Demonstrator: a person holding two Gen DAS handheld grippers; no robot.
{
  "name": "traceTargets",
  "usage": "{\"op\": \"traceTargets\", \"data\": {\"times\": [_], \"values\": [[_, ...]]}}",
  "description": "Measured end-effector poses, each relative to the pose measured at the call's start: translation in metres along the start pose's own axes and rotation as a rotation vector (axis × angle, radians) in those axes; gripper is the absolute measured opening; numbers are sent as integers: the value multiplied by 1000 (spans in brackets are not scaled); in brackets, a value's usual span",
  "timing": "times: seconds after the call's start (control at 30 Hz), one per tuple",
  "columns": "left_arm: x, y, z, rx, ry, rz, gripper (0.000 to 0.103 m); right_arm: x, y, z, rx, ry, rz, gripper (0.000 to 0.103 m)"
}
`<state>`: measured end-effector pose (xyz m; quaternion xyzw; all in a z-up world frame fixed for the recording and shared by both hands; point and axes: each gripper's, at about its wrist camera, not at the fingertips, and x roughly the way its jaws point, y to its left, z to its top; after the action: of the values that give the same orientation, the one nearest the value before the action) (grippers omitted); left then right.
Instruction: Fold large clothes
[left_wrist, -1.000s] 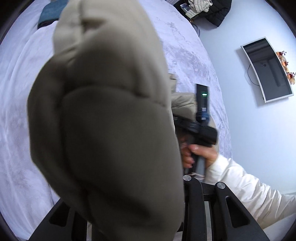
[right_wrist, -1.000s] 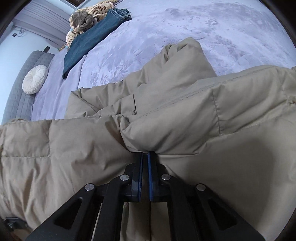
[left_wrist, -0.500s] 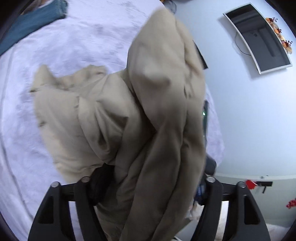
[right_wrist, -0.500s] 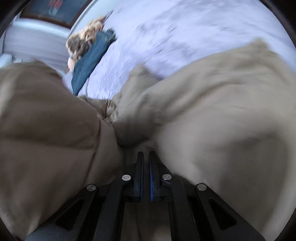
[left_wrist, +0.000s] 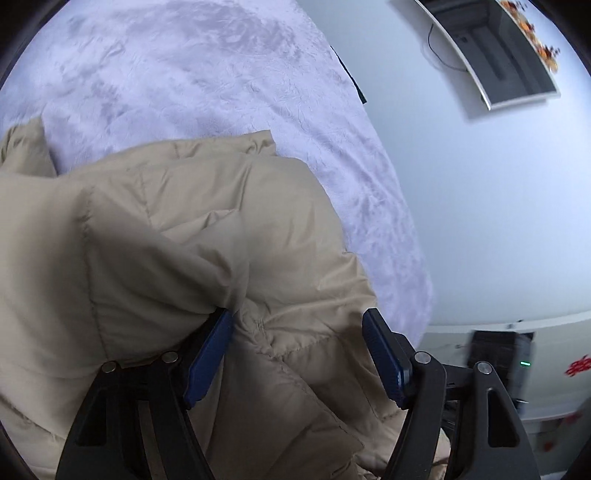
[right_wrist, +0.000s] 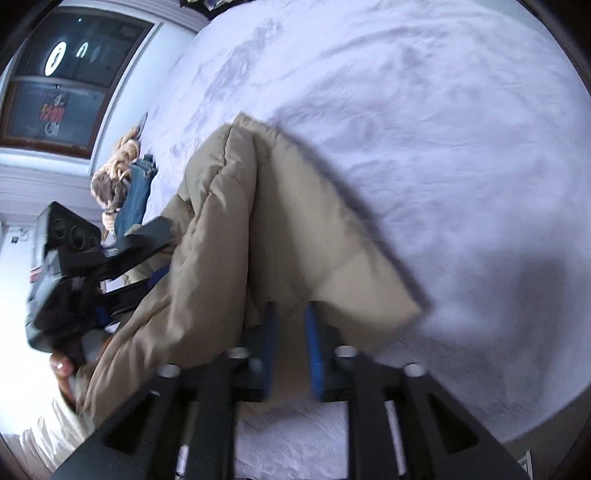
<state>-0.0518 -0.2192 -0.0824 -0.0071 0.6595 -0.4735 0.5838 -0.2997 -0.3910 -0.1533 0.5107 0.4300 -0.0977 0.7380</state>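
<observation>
A tan puffer jacket (left_wrist: 177, 251) lies bunched on the lilac bed cover (left_wrist: 192, 74). My left gripper (left_wrist: 295, 354) is open, its blue pads wide apart, with jacket fabric lying between them. In the right wrist view the jacket (right_wrist: 280, 221) rises in a fold over the bed cover (right_wrist: 424, 129). My right gripper (right_wrist: 290, 347) has its blue pads slightly apart with a strip of jacket fabric between them; the frame is blurred. The left gripper (right_wrist: 122, 258) shows at the left edge of that view, against the jacket.
Blue jeans (right_wrist: 136, 195) and a striped garment (right_wrist: 118, 173) lie at the far side of the bed. A dark window (right_wrist: 70, 77) is behind them. A wall screen (left_wrist: 491, 51) hangs on the white wall (left_wrist: 480, 206) past the bed's edge.
The jacket has come down from being held up in the air onto the bed. My left gripper has opened. My right gripper's pads have parted slightly. Both views swung round.
</observation>
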Motion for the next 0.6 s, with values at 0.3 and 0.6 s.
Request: {"op": "traceTargets", "data": {"times": [0.3, 0.6], "values": [[8, -28, 15, 100, -102, 138, 73, -25, 50, -22, -141, 134, 218, 87], [-87, 47, 1, 71, -416, 454, 73, 13, 71, 6, -208, 24, -115, 9]]}}
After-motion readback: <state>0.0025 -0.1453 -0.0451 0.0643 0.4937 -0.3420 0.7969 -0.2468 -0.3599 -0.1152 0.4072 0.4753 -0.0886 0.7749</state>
